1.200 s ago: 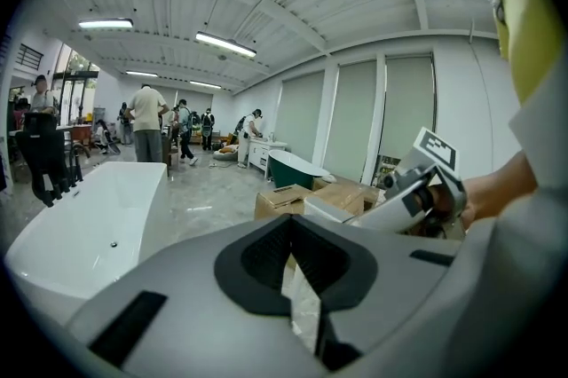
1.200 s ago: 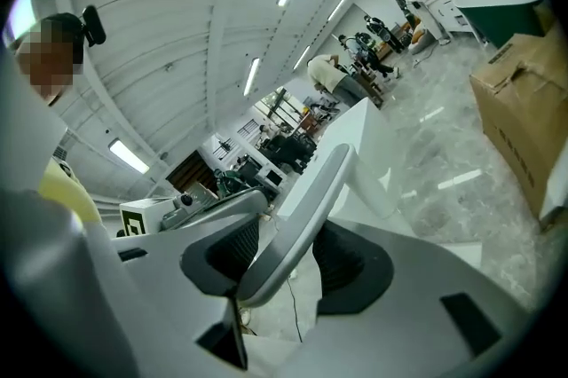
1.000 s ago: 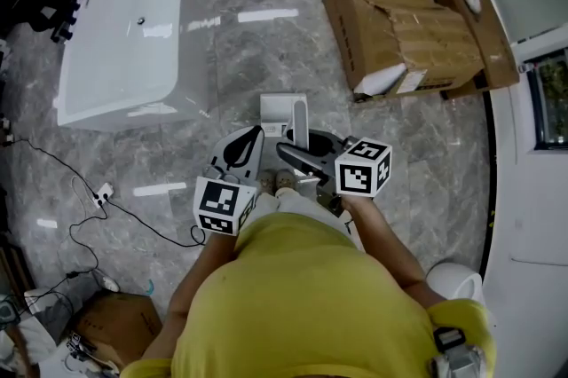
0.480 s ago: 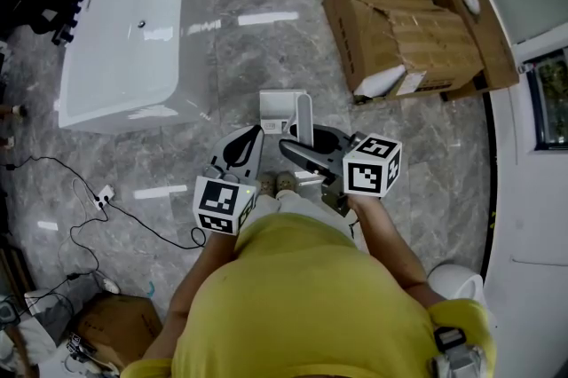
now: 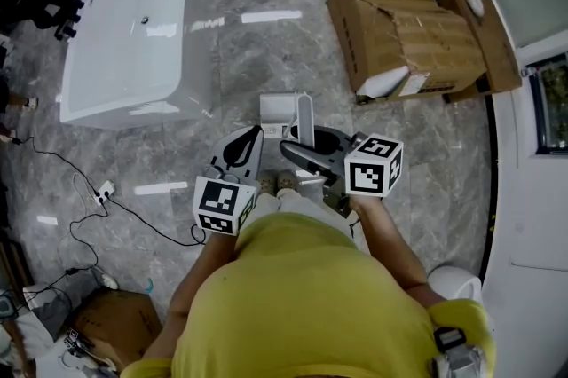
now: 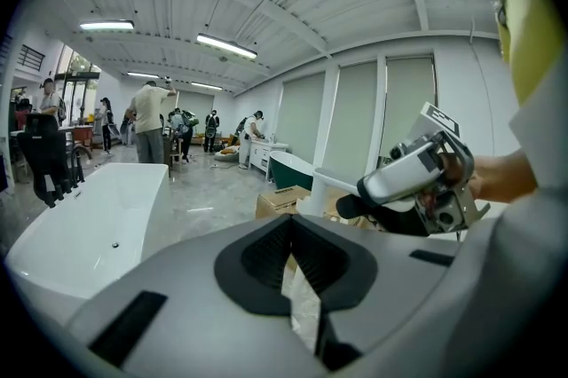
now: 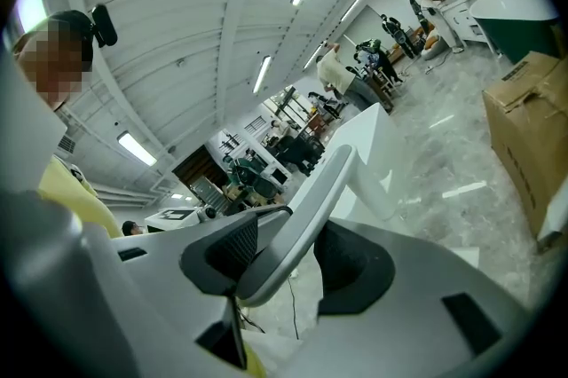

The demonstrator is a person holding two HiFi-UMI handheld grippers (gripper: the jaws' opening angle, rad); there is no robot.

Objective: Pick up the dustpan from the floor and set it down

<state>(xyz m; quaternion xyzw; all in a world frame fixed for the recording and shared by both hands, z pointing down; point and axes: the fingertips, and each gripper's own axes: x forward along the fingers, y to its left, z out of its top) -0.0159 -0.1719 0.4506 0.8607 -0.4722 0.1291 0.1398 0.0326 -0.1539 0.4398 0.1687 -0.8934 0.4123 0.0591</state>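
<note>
Two tongs are held out in front of a person in a yellow shirt point(image 5: 293, 296), seen from overhead above a grey marble floor point(image 5: 231, 57).

Right tongs point(image 5: 298, 147): the jaws are clamped on the white handle of the dustpan point(image 5: 304, 114). In the right gripper view the handle point(image 7: 330, 179) runs slantwise between the two black pads point(image 7: 229, 250), which press it from both sides, and it extends up and beyond the tips. The flat white pan point(image 5: 279, 112) lies just ahead of these tongs; no view shows whether it touches the floor.

Left tongs point(image 5: 255, 137): these hover just beside the right tongs, apart from the dustpan. In the left gripper view the jaws point(image 6: 293, 254) are drawn together with only a thin slit between the pads, and nothing sits between them.

Surroundings: a white bathtub point(image 5: 129, 21) stands well ahead of the left tongs and to their outer side. A torn cardboard box point(image 5: 408, 21) lies well ahead of the right tongs, on their outer side. A thin black cable point(image 5: 133, 212) trails across the floor on the outer side of the left tongs.
</note>
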